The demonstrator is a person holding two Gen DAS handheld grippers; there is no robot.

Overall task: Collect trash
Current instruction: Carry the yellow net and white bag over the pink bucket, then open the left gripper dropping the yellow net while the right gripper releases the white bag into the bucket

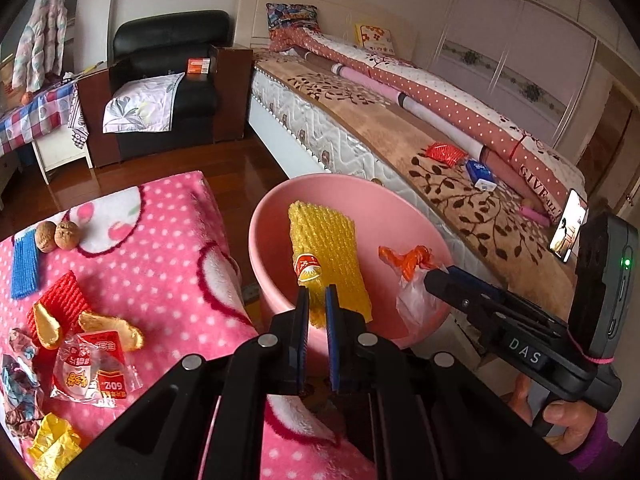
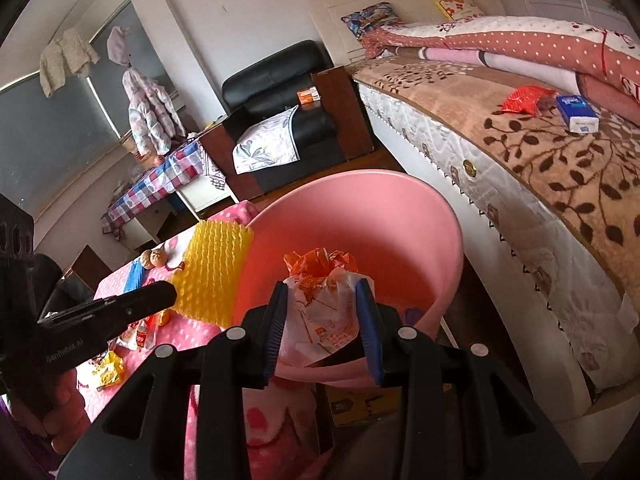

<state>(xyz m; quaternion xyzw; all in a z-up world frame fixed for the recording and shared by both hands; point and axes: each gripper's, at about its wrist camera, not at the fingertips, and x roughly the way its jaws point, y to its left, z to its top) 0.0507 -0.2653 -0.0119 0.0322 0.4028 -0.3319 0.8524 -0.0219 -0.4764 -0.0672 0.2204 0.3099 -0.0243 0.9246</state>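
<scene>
A pink basin [image 1: 272, 216] stands between the pink dotted blanket and the bed; it also shows in the right wrist view [image 2: 400, 216]. My left gripper [image 1: 317, 300] is shut on a yellow foam net sleeve [image 1: 328, 248] and holds it over the basin's near rim; the sleeve also shows in the right wrist view [image 2: 212, 268]. My right gripper [image 2: 322, 312] is shut on an orange and white plastic wrapper [image 2: 320, 300] above the basin, seen from the left wrist as well [image 1: 412, 276].
On the pink dotted blanket [image 1: 160, 248] lie a red net sleeve [image 1: 60, 300], a blue net sleeve [image 1: 25, 268], two walnuts [image 1: 56, 235], peel pieces [image 1: 112, 328], a clear snack wrapper [image 1: 92, 364] and yellow paper [image 1: 52, 444]. The bed [image 1: 460, 168] is at the right.
</scene>
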